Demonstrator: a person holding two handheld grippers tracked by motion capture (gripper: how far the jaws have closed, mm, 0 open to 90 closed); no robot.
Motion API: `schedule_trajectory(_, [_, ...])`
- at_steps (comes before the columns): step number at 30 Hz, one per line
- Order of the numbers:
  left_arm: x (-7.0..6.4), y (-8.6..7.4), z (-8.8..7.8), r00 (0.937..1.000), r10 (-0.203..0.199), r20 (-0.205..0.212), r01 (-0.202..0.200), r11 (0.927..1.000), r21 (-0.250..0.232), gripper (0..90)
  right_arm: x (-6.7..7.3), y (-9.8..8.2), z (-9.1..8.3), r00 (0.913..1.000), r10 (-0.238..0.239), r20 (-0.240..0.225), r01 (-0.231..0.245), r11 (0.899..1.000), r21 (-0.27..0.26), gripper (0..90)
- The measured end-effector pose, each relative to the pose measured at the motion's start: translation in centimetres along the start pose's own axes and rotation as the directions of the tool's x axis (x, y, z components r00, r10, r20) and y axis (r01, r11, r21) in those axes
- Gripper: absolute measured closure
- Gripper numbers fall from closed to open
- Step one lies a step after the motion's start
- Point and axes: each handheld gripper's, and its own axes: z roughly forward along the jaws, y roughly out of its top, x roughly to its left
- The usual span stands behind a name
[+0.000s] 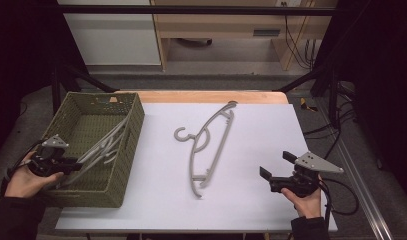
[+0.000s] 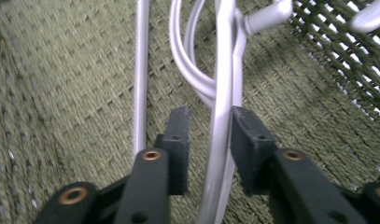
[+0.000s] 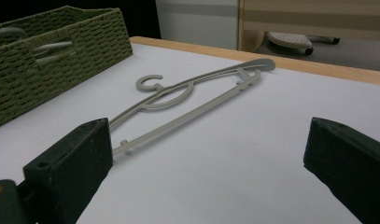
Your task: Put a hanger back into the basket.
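Note:
A grey plastic hanger lies flat on the white table top, hook toward the basket; in the right gripper view this hanger stretches away ahead of the jaws. Several more grey hangers lean inside the green woven basket. My left gripper reaches into the basket from its left side. In the left gripper view one hanger bar runs between the jaws of the left gripper, with a gap at the left pad, so the jaws stand open around it. My right gripper is wide open over bare table, right of the hanger.
The basket takes the table's left side, its woven floor showing under the hangers. A wooden table edge runs along the back. Black frame bars and cables stand at the right, beyond the table.

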Motion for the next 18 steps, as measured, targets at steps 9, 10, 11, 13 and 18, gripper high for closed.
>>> schedule_trajectory(9, [-0.6,0.3,-2.2,0.9997,-0.018,-0.018,0.014,0.9778,-0.209,46.0,0.0,0.0,0.0,1.0000,0.001,0.002,-0.001,1.000,-0.001,1.6])
schedule_trajectory(10, [-0.8,0.4,-2.5,0.9997,-0.019,-0.017,0.015,0.9742,-0.225,45.9,0.0,0.0,0.0,1.0000,-0.001,0.003,0.001,1.000,-0.002,1.7])
schedule_trajectory(11, [-0.9,0.5,-2.7,0.9997,-0.016,-0.018,0.012,0.9698,-0.244,45.1,0.0,0.0,0.0,1.0000,-0.002,0.003,0.002,1.000,-0.002,1.6])
schedule_trajectory(13, [-1.3,0.7,-2.9,1.0000,0.004,-0.007,-0.006,0.9609,-0.277,46.2,0.0,0.0,-0.1,1.0000,-0.001,0.003,0.001,1.000,-0.003,1.6])
schedule_trajectory(18, [-2.7,1.3,-3.4,1.0000,-0.002,0.005,0.004,0.9403,-0.340,44.9,-0.1,0.0,-0.1,1.0000,-0.001,0.001,0.001,1.000,-0.002,1.6])
